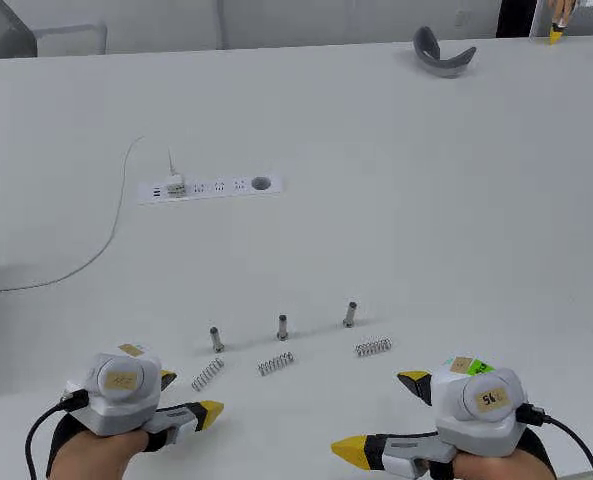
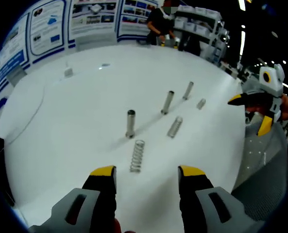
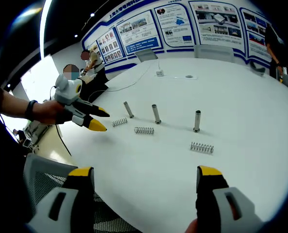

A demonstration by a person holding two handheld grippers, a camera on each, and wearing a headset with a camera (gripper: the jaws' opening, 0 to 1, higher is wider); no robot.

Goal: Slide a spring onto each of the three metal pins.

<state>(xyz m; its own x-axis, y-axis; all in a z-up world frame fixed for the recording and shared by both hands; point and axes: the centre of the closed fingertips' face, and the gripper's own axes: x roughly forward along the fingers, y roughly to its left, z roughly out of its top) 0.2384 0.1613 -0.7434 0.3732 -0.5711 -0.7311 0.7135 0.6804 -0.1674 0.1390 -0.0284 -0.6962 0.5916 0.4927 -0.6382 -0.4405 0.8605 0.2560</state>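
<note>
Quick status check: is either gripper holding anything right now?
Left gripper: open, fingers apart, holding nothing.
Right gripper: open, fingers apart, holding nothing.

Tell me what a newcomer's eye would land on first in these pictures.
Three metal pins stand upright in a row on the white table, each bare, with three springs lying loose just in front of them. At the near edge the left gripper and the right gripper hang open, holding nothing. Farther back lies a white power strip.
</note>
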